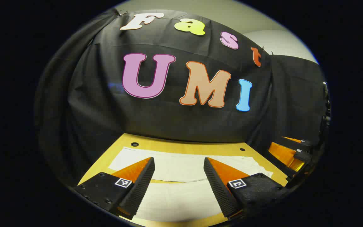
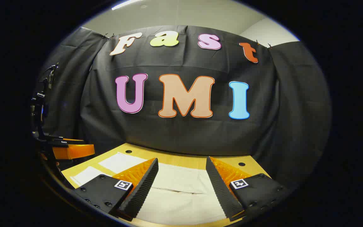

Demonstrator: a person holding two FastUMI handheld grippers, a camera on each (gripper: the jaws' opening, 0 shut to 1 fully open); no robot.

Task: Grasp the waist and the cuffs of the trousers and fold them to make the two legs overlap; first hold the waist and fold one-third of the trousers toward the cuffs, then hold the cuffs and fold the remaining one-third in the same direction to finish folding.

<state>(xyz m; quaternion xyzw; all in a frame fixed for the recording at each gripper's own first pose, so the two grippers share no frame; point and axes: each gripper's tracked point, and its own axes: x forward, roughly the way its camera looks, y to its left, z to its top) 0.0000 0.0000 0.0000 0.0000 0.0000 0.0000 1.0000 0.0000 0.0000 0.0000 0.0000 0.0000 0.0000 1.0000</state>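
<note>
1. Left gripper view: the left gripper (image 1: pixel 179 167) hovers wide open over the white trousers (image 1: pixel 184 167), laid flat on the table (image 1: pixel 106 160), long axis running sideways across its fingers.
2. Right gripper view: the right gripper (image 2: pixel 181 168), also wide open and holding nothing, hangs above the trousers (image 2: pixel 181 192); the near edge lies just below both.

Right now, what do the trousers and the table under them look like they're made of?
The trousers look like thin woven cloth, matte and pale, lying flat with soft creases and a fold edge. The table looks like wood or wood laminate, smooth with a slight sheen and round drilled holes; which one is unclear.
</note>
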